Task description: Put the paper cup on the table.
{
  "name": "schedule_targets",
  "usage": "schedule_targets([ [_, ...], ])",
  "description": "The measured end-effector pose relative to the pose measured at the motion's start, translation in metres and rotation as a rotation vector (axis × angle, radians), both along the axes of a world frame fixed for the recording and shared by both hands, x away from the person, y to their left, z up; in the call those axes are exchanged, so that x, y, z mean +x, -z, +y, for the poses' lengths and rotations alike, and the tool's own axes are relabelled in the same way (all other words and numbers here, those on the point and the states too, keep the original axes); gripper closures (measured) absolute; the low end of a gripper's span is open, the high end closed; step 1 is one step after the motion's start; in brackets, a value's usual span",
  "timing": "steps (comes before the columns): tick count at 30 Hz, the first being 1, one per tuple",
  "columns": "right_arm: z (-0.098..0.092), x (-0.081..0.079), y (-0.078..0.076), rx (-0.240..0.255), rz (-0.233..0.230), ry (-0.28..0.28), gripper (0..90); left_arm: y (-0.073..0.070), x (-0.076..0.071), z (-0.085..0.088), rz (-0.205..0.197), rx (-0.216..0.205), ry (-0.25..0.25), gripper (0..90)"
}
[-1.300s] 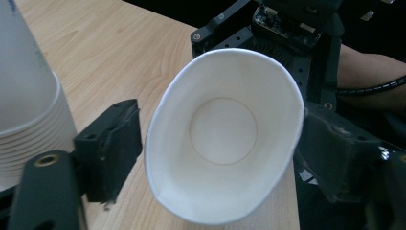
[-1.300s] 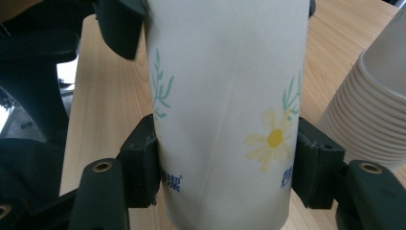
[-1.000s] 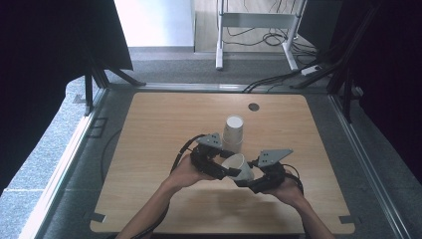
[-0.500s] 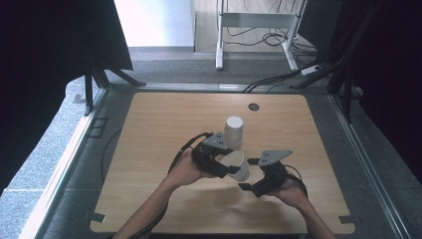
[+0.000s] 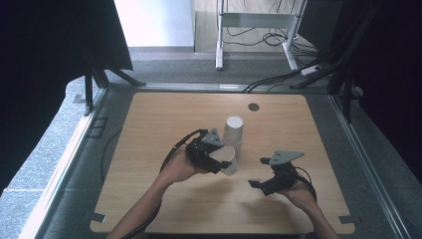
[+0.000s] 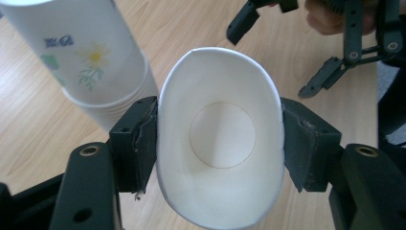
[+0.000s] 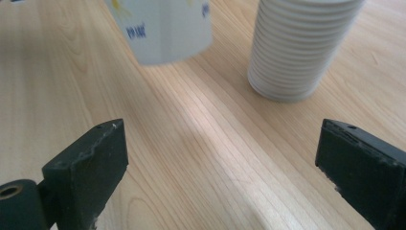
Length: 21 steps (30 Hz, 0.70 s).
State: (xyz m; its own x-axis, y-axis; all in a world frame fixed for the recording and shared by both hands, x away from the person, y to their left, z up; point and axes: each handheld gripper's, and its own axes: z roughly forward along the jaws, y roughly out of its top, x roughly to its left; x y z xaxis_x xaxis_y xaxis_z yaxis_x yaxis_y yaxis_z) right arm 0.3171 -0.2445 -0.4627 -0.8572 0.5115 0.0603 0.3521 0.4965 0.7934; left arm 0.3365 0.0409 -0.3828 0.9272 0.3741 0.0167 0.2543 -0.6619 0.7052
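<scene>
Beside the cup stack, left gripper still squeezes paper cup; right gripper has apparently just released, jaws apart

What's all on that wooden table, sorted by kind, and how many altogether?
Single paper cup, squeezed in the left tongs: 1
Stack of nested paper cups, upside down: 1
Tongs, left and right tongs: 2
Dark round spot near the table's far edge: 1
Total: 5
</scene>
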Motion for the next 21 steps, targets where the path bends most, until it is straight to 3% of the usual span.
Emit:
schedule_targets([
  [6, -0.002, 0.000, 0.004, -0.010, -0.003, 0.028, 3.9, -0.002, 0.001, 0.003, -0.021, 0.042, -0.019, 34.9],
  [21, -0.011, -0.004, 0.010, -0.017, -0.020, 0.079, 2.7, -0.007, 0.006, 0.009, -0.040, 0.091, -0.055, 34.9],
])
